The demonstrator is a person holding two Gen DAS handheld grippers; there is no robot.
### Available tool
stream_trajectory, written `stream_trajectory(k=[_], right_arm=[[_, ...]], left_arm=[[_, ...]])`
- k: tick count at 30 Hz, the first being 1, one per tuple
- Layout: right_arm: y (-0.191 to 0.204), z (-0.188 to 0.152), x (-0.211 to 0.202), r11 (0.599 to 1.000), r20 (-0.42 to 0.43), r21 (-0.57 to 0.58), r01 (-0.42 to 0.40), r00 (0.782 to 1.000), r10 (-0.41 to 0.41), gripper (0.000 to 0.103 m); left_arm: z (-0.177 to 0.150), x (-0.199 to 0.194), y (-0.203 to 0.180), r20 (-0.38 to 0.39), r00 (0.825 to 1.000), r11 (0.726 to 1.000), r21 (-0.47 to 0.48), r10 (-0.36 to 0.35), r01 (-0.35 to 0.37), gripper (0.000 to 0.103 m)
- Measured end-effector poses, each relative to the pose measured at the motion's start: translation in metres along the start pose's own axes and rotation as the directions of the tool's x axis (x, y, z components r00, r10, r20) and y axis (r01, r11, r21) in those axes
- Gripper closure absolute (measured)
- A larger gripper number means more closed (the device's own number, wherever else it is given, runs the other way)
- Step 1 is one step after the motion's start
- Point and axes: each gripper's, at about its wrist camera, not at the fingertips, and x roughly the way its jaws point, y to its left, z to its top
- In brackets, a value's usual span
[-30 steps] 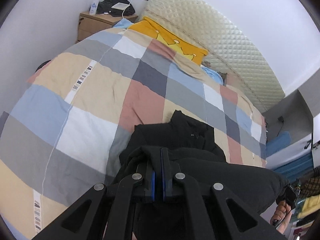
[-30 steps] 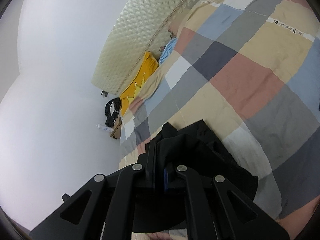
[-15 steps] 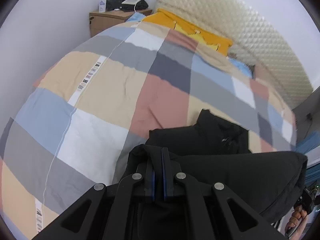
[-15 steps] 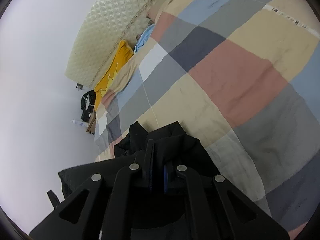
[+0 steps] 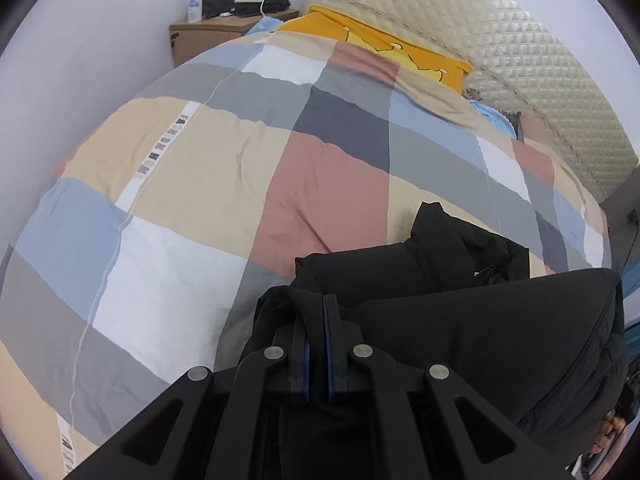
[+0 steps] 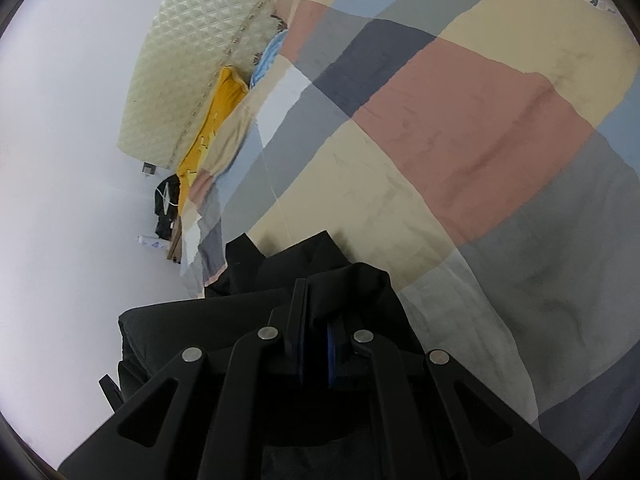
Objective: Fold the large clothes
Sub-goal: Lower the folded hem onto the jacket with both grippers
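- On the checked bed cover (image 5: 192, 184), at the near edge, a black garment (image 5: 460, 256) is laid in a heap; part of it rests on the cover and part is lifted between the two claws.
- The left claw (image 5: 316, 308) is seen clamped together on a bunched edge of the garment, the cloth being pinched between its blue-lined pads.
- The right claw (image 6: 316, 300) is likewise clamped on a fold of the same garment (image 6: 280, 264), with black cloth wrapped over its tips.
- From the left claw, the resting part of the garment is found at about one to two o'clock; from the right claw, it is found at about eleven o'clock. The lifted span is thus stretched between the claws, its long axis running across from one claw to the other, along the near edge of the bed.
- Neither hand can be judged nearer: both hold the cloth directly. The coming move is judged to turn on the held edge being laid onto the part already resting on the cover.
- Compared with the frame a second earlier, both claws have been lowered toward the bed: the cover fills more of each view, the headboard (image 5: 520, 60) and yellow pillow (image 5: 380, 48) sit higher in the left view, and the grips are unchanged.
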Motion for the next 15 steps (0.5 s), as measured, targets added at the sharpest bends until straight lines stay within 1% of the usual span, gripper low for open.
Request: stream_trajectory(k=[2,3,5,8,9,10,11,12,13,15], right_arm=[[0.0,-0.001,-0.003,1.0,0.001,0.001,0.003,1.0,-0.003,0.096],[0.0,-0.002,-0.005,1.0,0.0,-0.001,0.001,1.0,-0.001,0.093],[-0.003,-0.002,-0.008,1.0,-0.008,0.016,0.002,1.0,-0.002,0.092],[-0.006,-0.005,-0.018,0.999,-0.004,0.04,-0.017,1.0,0.017,0.086],[-0.007,-0.005,-0.023,0.999,0.004,0.042,-0.019,1.0,0.019,0.079],[-0.007,-0.006,-0.028,0.999,0.018,0.044,-0.014,1.0,0.013,0.061],[-0.007,-0.006,-0.035,0.999,0.042,0.047,0.013,0.999,-0.015,0.045],[-0.008,-0.006,-0.04,0.998,0.064,0.05,0.035,0.997,-0.038,0.018],[-0.01,-0.006,-0.052,0.996,0.108,0.051,0.068,0.991,-0.074,0.017],[-0.011,-0.004,-0.064,0.995,0.128,0.038,0.092,0.987,-0.096,0.017]], left_arm=[[0.0,-0.004,0.001,-0.003,1.0,1.0,0.002,-0.017,0.017,0.097],[0.0,-0.007,0.003,-0.004,0.999,0.999,0.005,-0.034,0.034,0.097],[-0.004,-0.017,0.011,0.022,0.996,0.996,0.008,-0.086,0.086,0.095],[-0.013,-0.035,0.03,0.053,0.983,0.985,-0.003,-0.173,0.174,0.091],[-0.016,-0.041,0.037,0.061,0.978,0.98,-0.014,-0.198,0.199,0.09],[-0.02,-0.047,0.045,0.069,0.973,0.974,-0.03,-0.222,0.225,0.09],[-0.024,-0.054,0.052,0.078,0.967,0.969,-0.043,-0.241,0.245,0.089],[-0.027,-0.06,0.06,0.086,0.963,0.964,-0.053,-0.255,0.26,0.088],[-0.03,-0.065,0.066,0.088,0.96,0.961,-0.058,-0.265,0.271,0.088],[-0.035,-0.072,0.073,0.075,0.959,0.959,-0.057,-0.272,0.276,0.087]])
